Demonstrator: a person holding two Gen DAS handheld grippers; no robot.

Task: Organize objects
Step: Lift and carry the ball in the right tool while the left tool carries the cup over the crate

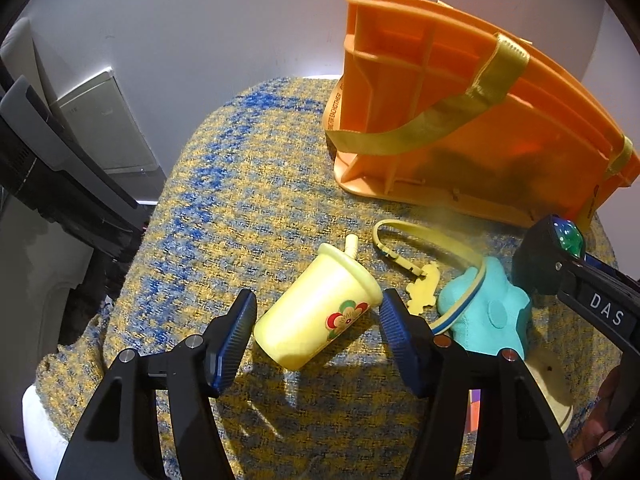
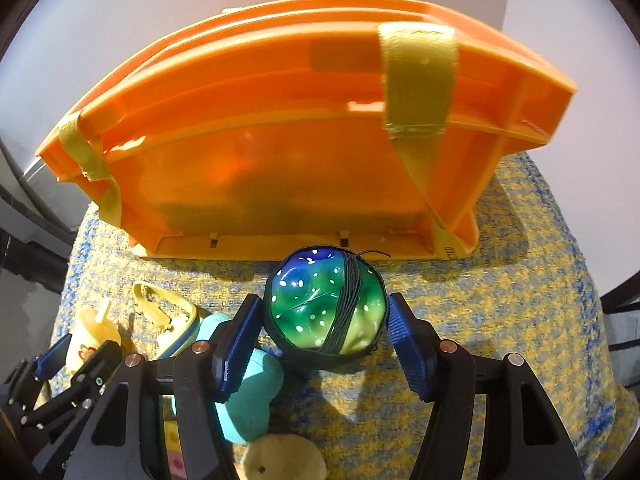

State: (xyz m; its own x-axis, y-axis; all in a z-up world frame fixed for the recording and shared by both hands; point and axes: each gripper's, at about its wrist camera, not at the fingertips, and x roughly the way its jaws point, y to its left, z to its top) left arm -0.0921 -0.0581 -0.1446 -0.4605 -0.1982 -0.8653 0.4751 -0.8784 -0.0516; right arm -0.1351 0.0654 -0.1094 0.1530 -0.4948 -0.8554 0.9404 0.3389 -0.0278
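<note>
A pale yellow lidded cup [image 1: 316, 316] with a flower print and a short straw lies on its side. My left gripper [image 1: 318, 312] is shut on it, one pad at its base and the other at the lid rim. The right wrist view shows the same cup [image 2: 90, 336] at the lower left. A round glossy green-and-blue ball [image 2: 324, 304], wrapped with black elastic cord, sits between the pads of my right gripper [image 2: 324, 314], which is shut on it. The orange crate [image 2: 280, 140] with yellow straps stands just behind it.
A teal plush toy [image 1: 488, 312] lies between the two grippers, with a yellow clip strap [image 1: 420, 240] draped over it. A beige plush [image 2: 284, 460] sits at the near edge. The yellow-and-blue woven cloth [image 1: 240, 200] covers the table. Dark equipment [image 1: 52, 160] stands to the left.
</note>
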